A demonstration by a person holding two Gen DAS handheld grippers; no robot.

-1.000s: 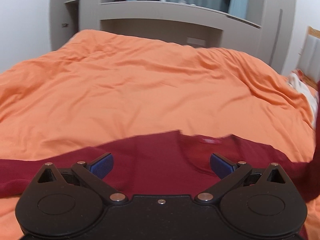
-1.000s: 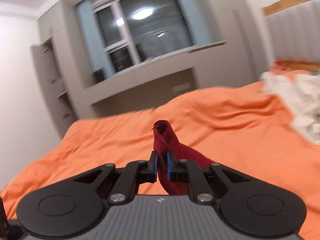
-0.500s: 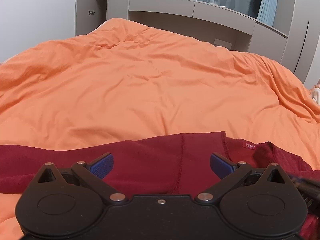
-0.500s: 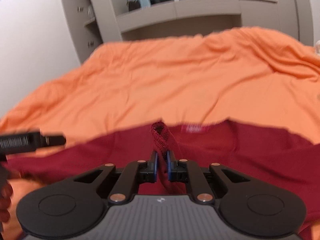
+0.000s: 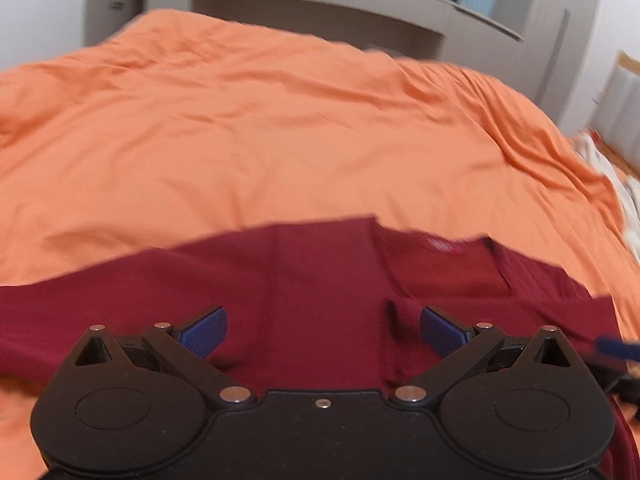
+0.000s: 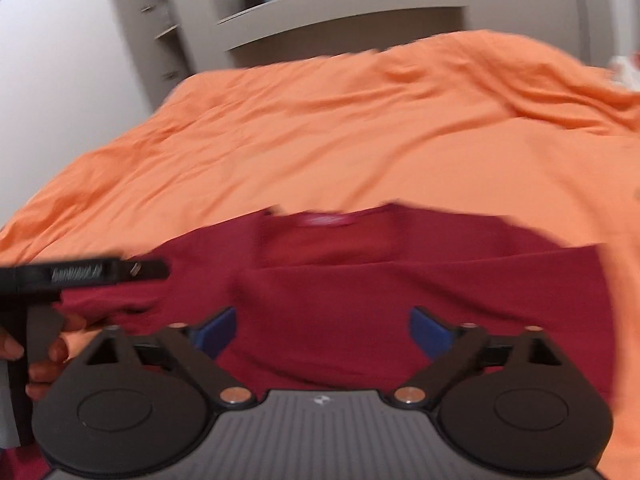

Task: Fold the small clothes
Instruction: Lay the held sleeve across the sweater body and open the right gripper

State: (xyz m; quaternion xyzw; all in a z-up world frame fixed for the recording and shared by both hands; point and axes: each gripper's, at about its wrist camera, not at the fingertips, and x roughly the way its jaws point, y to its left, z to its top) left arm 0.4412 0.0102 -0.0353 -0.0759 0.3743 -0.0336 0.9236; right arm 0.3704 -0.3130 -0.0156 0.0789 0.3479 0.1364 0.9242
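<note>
**Right jaws just let go; shirt down on the bed, fold still to be squared**

Released within the last half second: my right gripper (image 6: pixel 322 330), which a second ago pinched a bunched tip of the red shirt (image 6: pixel 360 280), has just been opening, and its blue pads now stand wide apart with nothing clamped, only cloth lying beneath them. Both wrist views sit lower over the fabric than before.

- Left gripper (image 5: pixel 322 334): pads spread wide too, holding nothing. It hovers over the shirt's near half.
- Shirt: lies on the orange duvet (image 5: pixel 280 140), at 6 o'clock in both views, running from 9 to 3. Neck label (image 5: pixel 440 245) shows at about 1 o'clock in the left view, at 12 in the right one.
- Lay of the cloth: a flap seems laid across the body, its edge under the neckline in the right view. Blur hides whether it is flat.
- My left hand (image 6: pixel 44 356) on its handle shows at 9 o'clock in the right view.
- White laundry (image 5: pixel 616 184) waits at 3 o'clock, well apart.

How I'd do this step well, as I judge it: check the dropped flap first, smooth any ridge outward with open pads. Then take the next edge low, one layer only, both grippers level, so the fold line runs straight. Risk: soft knit drags along and skews.
</note>
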